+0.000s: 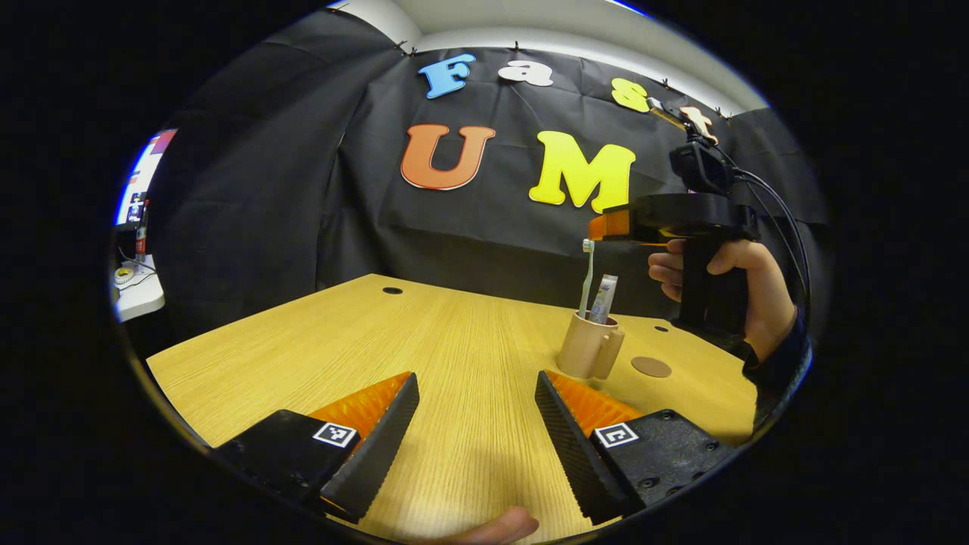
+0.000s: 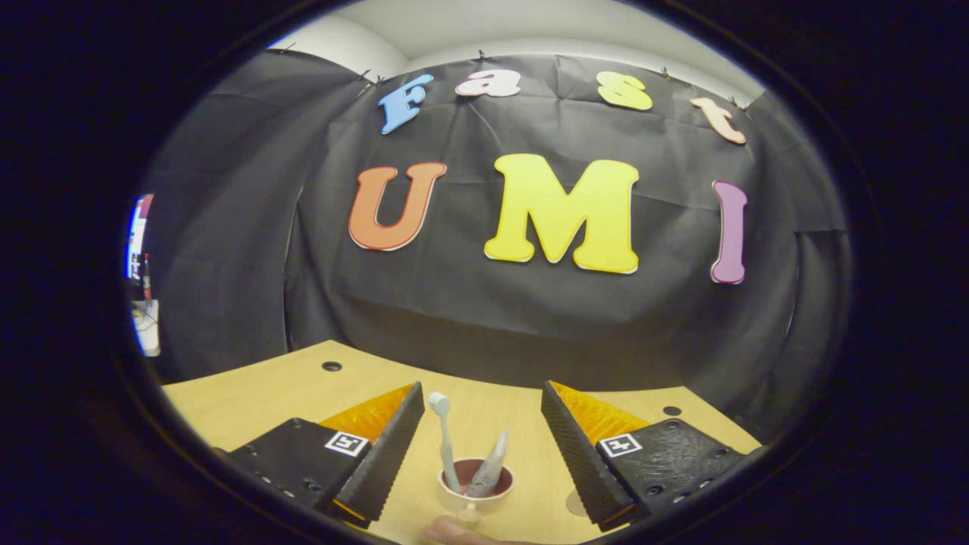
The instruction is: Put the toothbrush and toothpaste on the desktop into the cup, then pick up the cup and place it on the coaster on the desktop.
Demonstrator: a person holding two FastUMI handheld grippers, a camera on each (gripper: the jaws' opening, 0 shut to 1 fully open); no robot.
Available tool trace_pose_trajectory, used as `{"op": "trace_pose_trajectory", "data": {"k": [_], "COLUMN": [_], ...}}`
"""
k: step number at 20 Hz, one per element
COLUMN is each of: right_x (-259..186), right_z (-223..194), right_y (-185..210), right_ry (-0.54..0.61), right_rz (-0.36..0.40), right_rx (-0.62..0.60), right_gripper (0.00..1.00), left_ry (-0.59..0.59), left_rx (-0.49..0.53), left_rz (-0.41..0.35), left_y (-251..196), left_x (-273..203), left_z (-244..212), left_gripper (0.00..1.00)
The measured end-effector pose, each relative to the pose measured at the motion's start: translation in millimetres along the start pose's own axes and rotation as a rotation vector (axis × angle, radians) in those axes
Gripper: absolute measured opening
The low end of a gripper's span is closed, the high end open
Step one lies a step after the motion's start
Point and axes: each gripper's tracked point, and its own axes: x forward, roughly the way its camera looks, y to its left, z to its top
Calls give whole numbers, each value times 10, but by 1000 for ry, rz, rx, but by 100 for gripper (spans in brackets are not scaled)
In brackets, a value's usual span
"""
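Beige handled cup [image 1: 589, 344] upright on wooden desktop [image 1: 454, 356], holding toothbrush [image 1: 587, 276] and toothpaste tube [image 1: 604, 299]. Round brown coaster [image 1: 651, 367] just right of cup, bare. Left gripper [image 1: 477, 412] spread wide, holding nothing. Right gripper [image 2: 481, 424] above cup, likewise wide apart and unladen.

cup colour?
Beige, with a darker reddish-brown inside; the cup shows best in the left gripper view.
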Motion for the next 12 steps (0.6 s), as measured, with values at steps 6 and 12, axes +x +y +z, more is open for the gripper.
{"op": "trace_pose_trajectory", "data": {"k": [6, 12], "right_x": [-338, -1044], "right_z": [65, 189], "right_y": [-362, -954], "right_ry": [-16, -119], "right_rz": [-28, -62], "right_rx": [49, 41], "right_gripper": [95, 95], "left_ry": [35, 109], "left_rx": [-17, 68], "left_rz": [5, -22], "left_y": [-130, -475], "left_x": [180, 467], "left_z": [28, 119], "left_gripper": [98, 97]}}
